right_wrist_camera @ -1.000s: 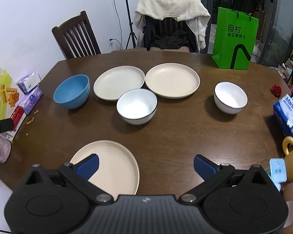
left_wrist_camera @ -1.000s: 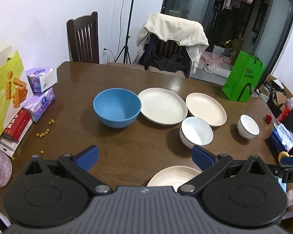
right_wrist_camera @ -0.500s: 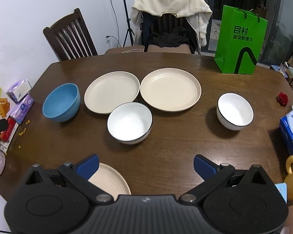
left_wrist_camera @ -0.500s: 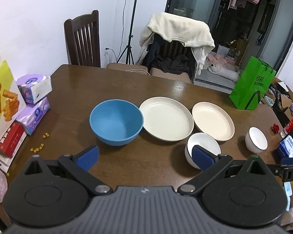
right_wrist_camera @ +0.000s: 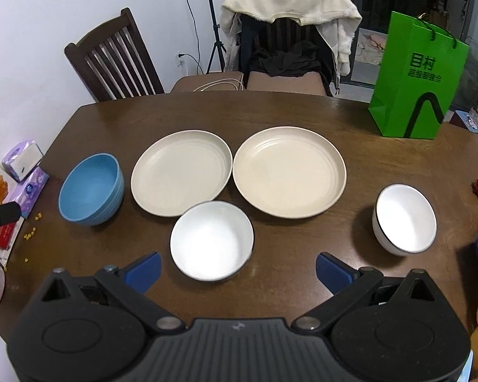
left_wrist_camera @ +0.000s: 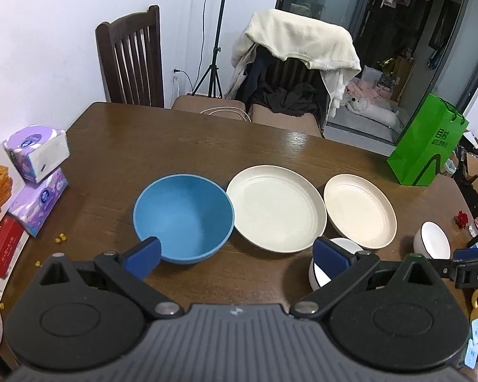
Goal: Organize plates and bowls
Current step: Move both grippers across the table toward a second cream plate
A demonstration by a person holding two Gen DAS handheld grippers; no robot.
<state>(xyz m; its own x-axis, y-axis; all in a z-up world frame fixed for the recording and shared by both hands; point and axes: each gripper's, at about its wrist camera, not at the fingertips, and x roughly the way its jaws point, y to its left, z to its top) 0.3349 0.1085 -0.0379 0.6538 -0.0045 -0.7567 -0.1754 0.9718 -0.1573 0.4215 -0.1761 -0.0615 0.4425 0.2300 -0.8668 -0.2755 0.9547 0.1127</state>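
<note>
- Right wrist view, left to right on the bench (right_wrist_camera: 286, 102): blue bowl (right_wrist_camera: 90, 190), two cream plates (right_wrist_camera: 181, 176) (right_wrist_camera: 289, 172) side by side, a white bowl (right_wrist_camera: 212, 240) just before them, another white bowl (right_wrist_camera: 404, 218) apart.
- Left claw (left_wrist_camera: 235, 256) is released, above the blue bowl's near rim.
- Right claw (right_wrist_camera: 237, 272) is released, empty, near the middle white bowl.

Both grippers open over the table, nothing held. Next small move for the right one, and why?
Probably ease the right gripper forward and down onto the near white bowl. It is open and empty, the bowl sits right between its fingers, apart from the two plates behind, and a matching white bowl waits to the right for stacking.
</note>
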